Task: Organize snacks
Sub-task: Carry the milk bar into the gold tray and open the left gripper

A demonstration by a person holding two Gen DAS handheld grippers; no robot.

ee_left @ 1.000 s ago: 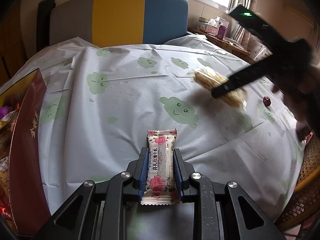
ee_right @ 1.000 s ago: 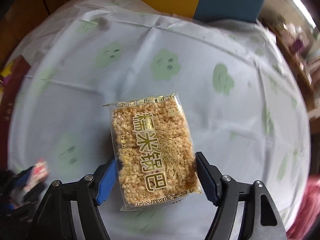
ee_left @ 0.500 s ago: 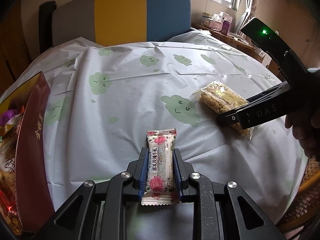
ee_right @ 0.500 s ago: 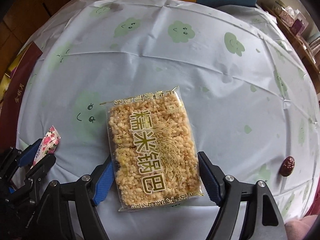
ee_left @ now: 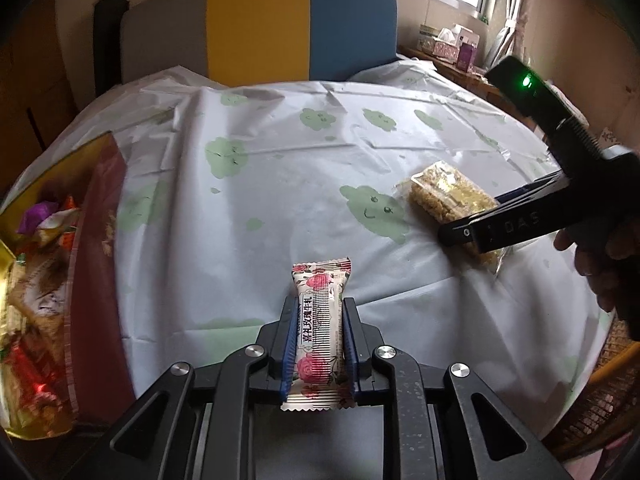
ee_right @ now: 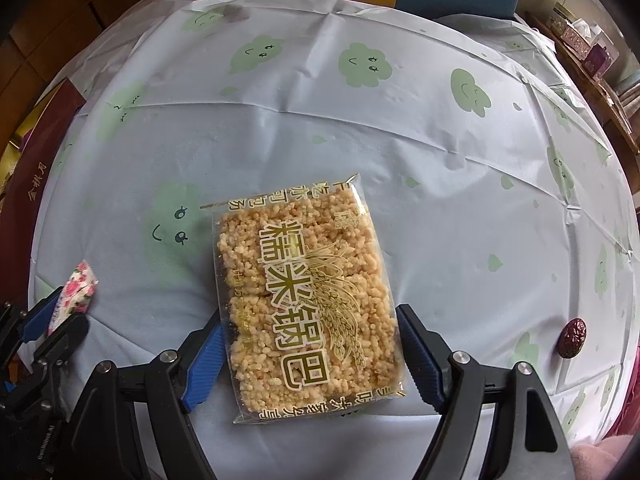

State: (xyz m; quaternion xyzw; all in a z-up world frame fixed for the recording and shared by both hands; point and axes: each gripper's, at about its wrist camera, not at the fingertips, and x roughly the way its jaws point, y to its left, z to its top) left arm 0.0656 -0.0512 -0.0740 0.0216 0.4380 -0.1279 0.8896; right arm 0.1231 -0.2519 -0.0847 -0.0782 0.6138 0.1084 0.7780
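Left tongs point(ee_left: 316, 322), bottom centre of the left wrist view: blue pads pressed flat against both long sides of a slim white candy bar in a rose-printed wrapper point(ee_left: 319, 334), closed on it, bar pointing away along the fingers with its crimped far end sticking out past the tips. Right tongs point(ee_right: 308, 354), bottom centre of the right wrist view: blue ribbed pads spread wide on either side of a clear rectangular packet of golden puffed-rice cake with gold lettering point(ee_right: 306, 300); left pad touching the packet's edge, right pad close against the other edge, contact there hard to judge, so grip uncertain. Packet lying flat on the white plastic tablecloth with green smiling clouds point(ee_right: 400, 160) covering the table, lower centre of that view. Same packet point(ee_left: 450, 198) at right centre of the left wrist view, partly under the black right tongs point(ee_left: 472, 232). Left tongs and rose bar point(ee_right: 76, 294) at lower left of the right wrist view. Small dark red date point(ee_right: 573, 338) alone on the cloth at far right. Maroon and gold open box of mixed wrapped snacks point(ee_left: 96, 264) along the left edge of the left wrist view. Grey, yellow and blue padded chair back point(ee_left: 260, 28) beyond the table, top centre.
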